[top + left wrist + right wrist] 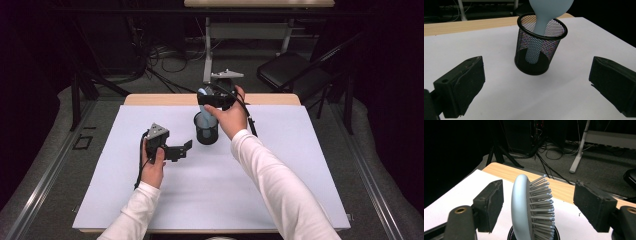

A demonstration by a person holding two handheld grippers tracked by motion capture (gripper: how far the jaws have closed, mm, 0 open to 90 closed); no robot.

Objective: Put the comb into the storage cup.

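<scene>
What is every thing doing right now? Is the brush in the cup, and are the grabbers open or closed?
Hairbrush: upright, handle down inside the cup, head sticking out above the rim.
Mesh cup: standing upright on the white mat, holding the hairbrush.
Right gripper: open, jaws on either side of the brush head, not touching it.
Left gripper: open, nothing between its jaws, pointed at the cup.

Left hand-held gripper [186,148] low at centre left with jaws wide apart, right hand-held gripper [204,98] raised at upper centre, jaws parted.
</scene>
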